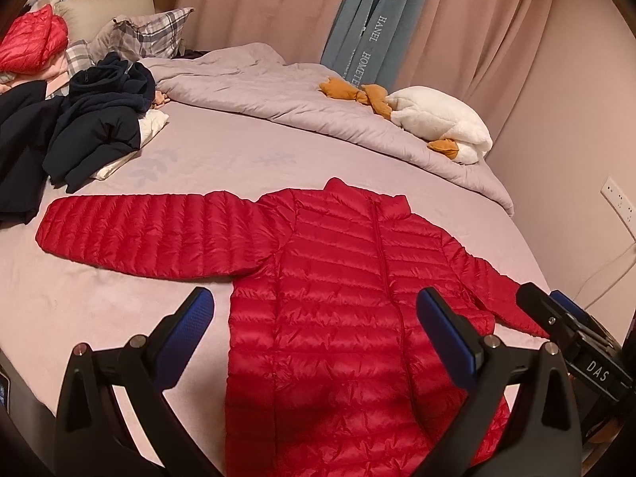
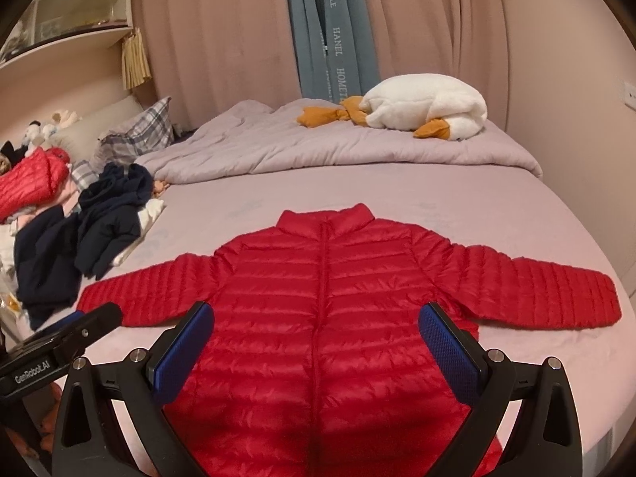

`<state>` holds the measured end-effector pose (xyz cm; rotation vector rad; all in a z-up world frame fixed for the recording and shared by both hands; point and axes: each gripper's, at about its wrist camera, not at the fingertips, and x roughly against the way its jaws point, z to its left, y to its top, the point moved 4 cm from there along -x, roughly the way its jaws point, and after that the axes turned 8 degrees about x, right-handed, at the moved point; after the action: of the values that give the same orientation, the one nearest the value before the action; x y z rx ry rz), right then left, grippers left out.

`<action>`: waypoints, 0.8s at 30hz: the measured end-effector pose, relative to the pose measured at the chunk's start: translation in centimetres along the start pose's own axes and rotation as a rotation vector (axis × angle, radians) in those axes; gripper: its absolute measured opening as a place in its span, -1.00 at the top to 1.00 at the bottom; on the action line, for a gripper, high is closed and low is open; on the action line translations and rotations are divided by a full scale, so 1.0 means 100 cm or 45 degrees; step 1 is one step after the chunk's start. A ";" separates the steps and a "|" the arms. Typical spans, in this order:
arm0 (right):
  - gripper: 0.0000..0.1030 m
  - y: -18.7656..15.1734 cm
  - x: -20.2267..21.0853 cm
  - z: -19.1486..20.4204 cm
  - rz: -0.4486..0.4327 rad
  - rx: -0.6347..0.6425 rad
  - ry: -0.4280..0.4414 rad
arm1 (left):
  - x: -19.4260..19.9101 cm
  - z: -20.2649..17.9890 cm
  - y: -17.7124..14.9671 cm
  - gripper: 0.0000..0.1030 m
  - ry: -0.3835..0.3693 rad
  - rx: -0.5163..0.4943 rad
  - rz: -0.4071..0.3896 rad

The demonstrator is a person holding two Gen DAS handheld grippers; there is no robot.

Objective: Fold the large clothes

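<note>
A red quilted down jacket (image 1: 338, 278) (image 2: 326, 310) lies flat on the pink bed sheet, zipped, collar pointing away, both sleeves spread out sideways. My left gripper (image 1: 314, 306) hovers open above the jacket's lower body, nothing between its blue pads. My right gripper (image 2: 316, 318) is likewise open over the jacket's chest, holding nothing. In the left wrist view the right gripper (image 1: 564, 318) shows at the right edge, near the jacket's right sleeve. In the right wrist view the left gripper (image 2: 79, 326) pokes in from the left, by the left sleeve cuff.
A heap of dark navy clothes (image 1: 91, 127) (image 2: 79, 238) lies at the bed's left, with another red jacket (image 1: 31, 39) behind it. A rumpled grey duvet (image 1: 278, 91) and a white goose plush (image 1: 441, 127) (image 2: 429, 107) sit at the far side. Curtains hang beyond.
</note>
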<state>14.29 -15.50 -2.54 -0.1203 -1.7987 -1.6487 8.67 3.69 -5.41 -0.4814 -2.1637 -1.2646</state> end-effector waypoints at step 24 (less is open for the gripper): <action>-0.99 -0.004 0.005 0.000 0.008 -0.025 -0.012 | 0.003 -0.008 -0.007 -0.98 -0.036 -0.026 0.020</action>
<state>13.74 -15.79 -2.68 -0.1422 -1.7878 -1.6643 8.31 2.67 -5.42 -0.5267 -2.1676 -1.2801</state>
